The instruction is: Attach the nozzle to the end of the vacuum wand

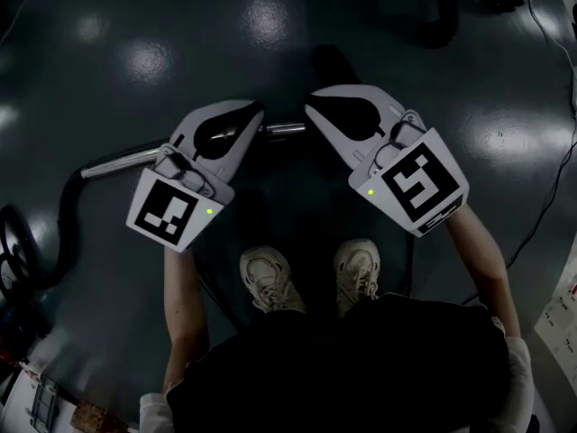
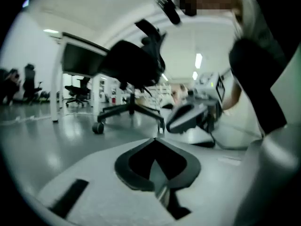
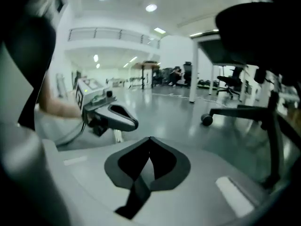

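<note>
The metal vacuum wand (image 1: 117,161) lies on the dark floor, running from a black hose (image 1: 63,213) at the left to its free end (image 1: 287,130) between my two grippers. My left gripper (image 1: 256,113) hovers above the wand, shut and empty. My right gripper (image 1: 312,104) is held just right of the wand's end, also shut on nothing. Their tips point toward each other, a little apart. In the left gripper view the closed jaws (image 2: 157,139) face the right gripper (image 2: 189,117). In the right gripper view the closed jaws (image 3: 150,139) face the left gripper (image 3: 114,117). A dark shape (image 1: 334,64) past the wand's end is too dim to identify.
The person's shoes (image 1: 270,280) stand just behind the wand. The vacuum's body (image 1: 13,260) sits at the left edge. A thin cable (image 1: 544,197) runs along the floor at the right. An office chair (image 2: 132,65) and desks stand nearby.
</note>
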`<state>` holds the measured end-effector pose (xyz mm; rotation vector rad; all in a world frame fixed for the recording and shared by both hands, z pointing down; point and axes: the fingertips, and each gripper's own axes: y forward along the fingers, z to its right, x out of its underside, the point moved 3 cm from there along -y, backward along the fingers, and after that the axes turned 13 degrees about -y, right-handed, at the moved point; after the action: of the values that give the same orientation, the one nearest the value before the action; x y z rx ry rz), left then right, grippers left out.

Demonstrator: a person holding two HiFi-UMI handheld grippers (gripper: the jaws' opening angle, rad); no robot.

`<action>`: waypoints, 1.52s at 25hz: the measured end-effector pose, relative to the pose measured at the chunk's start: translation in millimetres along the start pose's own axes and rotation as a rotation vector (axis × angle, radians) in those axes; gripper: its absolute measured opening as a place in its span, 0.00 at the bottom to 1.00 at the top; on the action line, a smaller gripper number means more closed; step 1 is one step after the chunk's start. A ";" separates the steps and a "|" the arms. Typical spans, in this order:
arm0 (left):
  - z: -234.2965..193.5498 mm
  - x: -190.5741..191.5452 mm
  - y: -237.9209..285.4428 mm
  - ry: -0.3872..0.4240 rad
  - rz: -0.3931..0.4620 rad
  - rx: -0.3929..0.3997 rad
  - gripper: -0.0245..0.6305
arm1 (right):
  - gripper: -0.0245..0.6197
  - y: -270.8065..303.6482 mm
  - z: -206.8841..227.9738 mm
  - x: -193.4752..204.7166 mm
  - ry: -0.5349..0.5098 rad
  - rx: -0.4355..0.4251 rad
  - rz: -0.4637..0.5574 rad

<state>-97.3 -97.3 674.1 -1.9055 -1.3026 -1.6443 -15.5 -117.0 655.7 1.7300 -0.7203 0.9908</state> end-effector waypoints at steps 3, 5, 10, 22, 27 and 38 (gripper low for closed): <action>-28.5 -57.6 -33.6 -0.373 0.470 -0.115 0.04 | 0.05 -22.6 39.2 -17.4 0.319 0.198 0.138; -39.7 -67.8 -47.9 -0.441 0.623 -0.248 0.04 | 0.05 -38.0 57.0 -19.6 0.384 0.331 0.177; -23.7 -75.4 -56.9 -0.276 0.648 -0.389 0.04 | 0.05 -57.8 68.2 -17.7 0.411 0.446 0.201; 3.9 -196.1 -90.7 -0.063 0.671 -0.440 0.04 | 0.05 -101.5 106.0 -111.6 0.373 0.563 0.188; 79.4 -397.3 -161.2 -0.063 0.666 -0.486 0.04 | 0.05 -197.8 137.2 -297.3 0.374 0.549 0.142; 234.8 -728.6 -299.4 -0.324 0.602 -0.552 0.04 | 0.05 -407.3 165.4 -672.4 0.337 0.512 0.112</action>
<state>-133.4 -77.2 -146.8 -2.6221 -0.2674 -1.4897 36.1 -115.4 -146.0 1.8910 -0.3628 1.6027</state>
